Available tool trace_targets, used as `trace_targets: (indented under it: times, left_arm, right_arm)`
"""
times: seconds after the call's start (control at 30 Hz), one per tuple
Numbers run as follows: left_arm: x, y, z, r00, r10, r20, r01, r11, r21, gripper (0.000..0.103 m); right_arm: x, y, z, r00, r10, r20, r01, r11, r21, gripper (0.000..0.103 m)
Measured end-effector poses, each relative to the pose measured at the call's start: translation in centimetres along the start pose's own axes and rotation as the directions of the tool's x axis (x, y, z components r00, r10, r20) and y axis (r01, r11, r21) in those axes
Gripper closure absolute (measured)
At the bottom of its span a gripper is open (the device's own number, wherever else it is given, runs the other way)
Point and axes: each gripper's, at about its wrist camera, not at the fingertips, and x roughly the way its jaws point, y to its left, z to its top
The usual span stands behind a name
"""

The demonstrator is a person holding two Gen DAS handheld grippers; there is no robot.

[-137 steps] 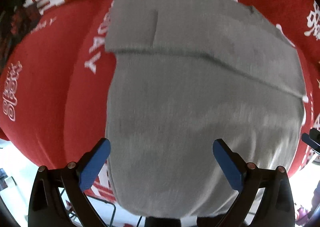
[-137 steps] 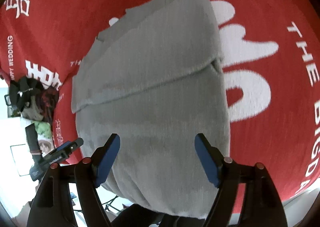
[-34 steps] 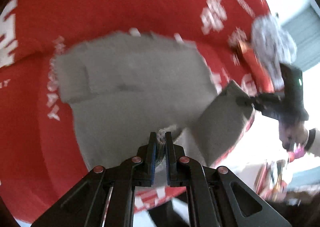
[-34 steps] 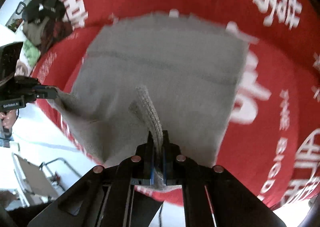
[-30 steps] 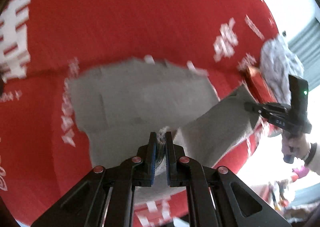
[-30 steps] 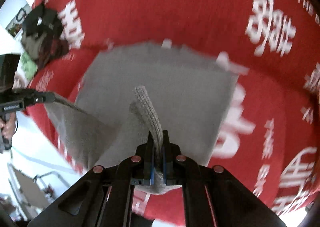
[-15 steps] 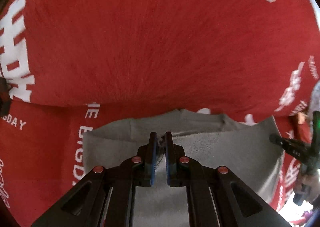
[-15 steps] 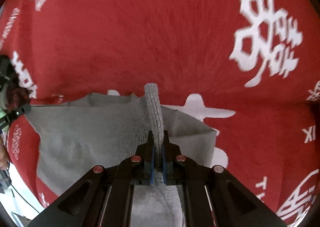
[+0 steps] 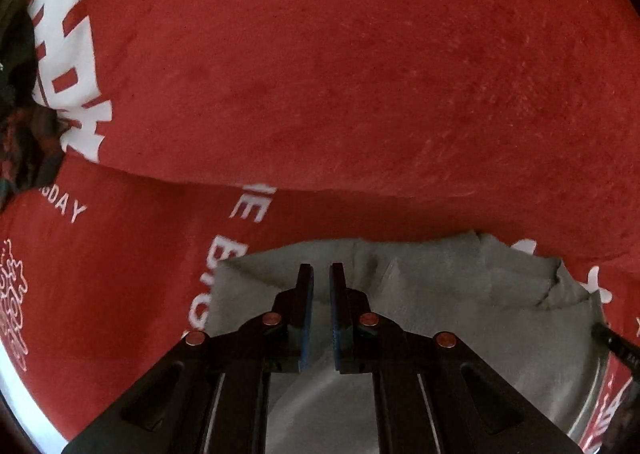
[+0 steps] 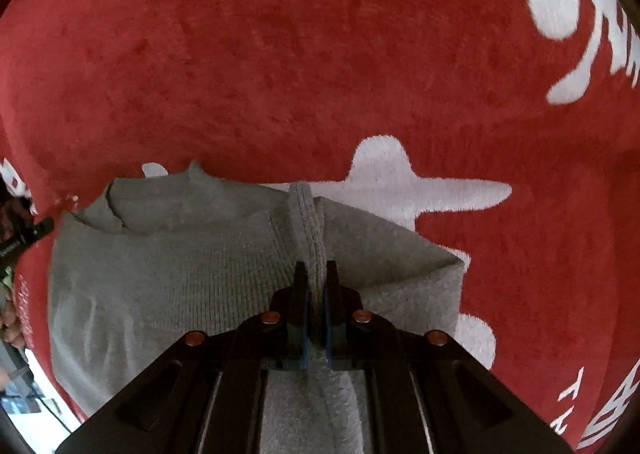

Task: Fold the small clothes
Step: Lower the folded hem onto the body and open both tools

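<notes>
A small grey knit garment (image 9: 440, 294) lies folded over on a red cloth with white lettering (image 9: 360, 74). My left gripper (image 9: 321, 274) is low over the garment's near left part, its blue-padded jaws a narrow gap apart with no cloth seen between them. In the right wrist view the same garment (image 10: 180, 254) fills the lower half. My right gripper (image 10: 316, 274) is shut on a ribbed grey edge (image 10: 308, 222) that stands up between the jaws.
The red cloth (image 10: 280, 54) stretches far ahead of both grippers. A dark bundle of clothes (image 9: 20, 114) sits at the left edge. The other gripper's tip shows at the right edge (image 9: 616, 346) and at the left edge (image 10: 24, 238).
Both grippers carried the garment's near edge up and forward over the rest, then came down low. The left jaws have parted slightly and the pinched cloth is gone from them.
</notes>
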Motion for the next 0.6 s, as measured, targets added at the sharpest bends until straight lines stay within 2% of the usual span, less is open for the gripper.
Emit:
trace_targets:
  times: [0.1,0.17,0.27,0.3,0.43,0.53,0.6]
  left_arm:
    - [-1.4,0.3,-0.6,1.0,-0.024,-0.01,0.024,0.999,0.039,0.094]
    - [-2.4,0.3,-1.5,0.997,-0.076,-0.035,0.077,0.995,0.056,0.094]
    - [-3.2,-0.8,-2.9,0.985,-0.16,-0.07,0.167,0.981,0.095,0.094]
    - [-3.2,-1.3,-3.4,0.983,-0.169,-0.076,0.177,0.978,0.113,0.094]
    - [-1.0,-3.6,-5.4,0.979,-0.153,-0.136,0.171,0.976,0.135,0.094]
    - [0.3,-3.8,-7.0,0.983,-0.1,-0.155,0.119,0.986,0.116,0.094]
    - [0.0,-2.7,-7.6,0.983,-0.126,-0.135,0.138,0.987,0.088,0.094]
  right_arm:
    - [-1.1,-1.5,0.1,1.0,0.025,-0.017,-0.023,0.997,0.071,0.087]
    - [-2.1,-2.1,-0.2,0.999,0.03,-0.013,-0.029,0.996,0.079,0.086]
    - [-3.9,-2.7,-1.4,0.996,0.086,0.007,-0.087,0.993,0.08,0.086]
    - [-4.4,-2.7,-1.9,0.994,0.104,0.014,-0.105,0.992,0.073,0.086]
    - [-4.1,-1.0,-3.2,0.989,0.146,-0.004,-0.146,0.989,0.023,0.086]
    - [-1.7,0.1,-3.4,0.992,0.112,-0.056,-0.111,0.994,0.022,0.087]
    - [-0.5,-0.2,-3.6,0.994,0.094,-0.061,-0.093,0.995,0.021,0.088]
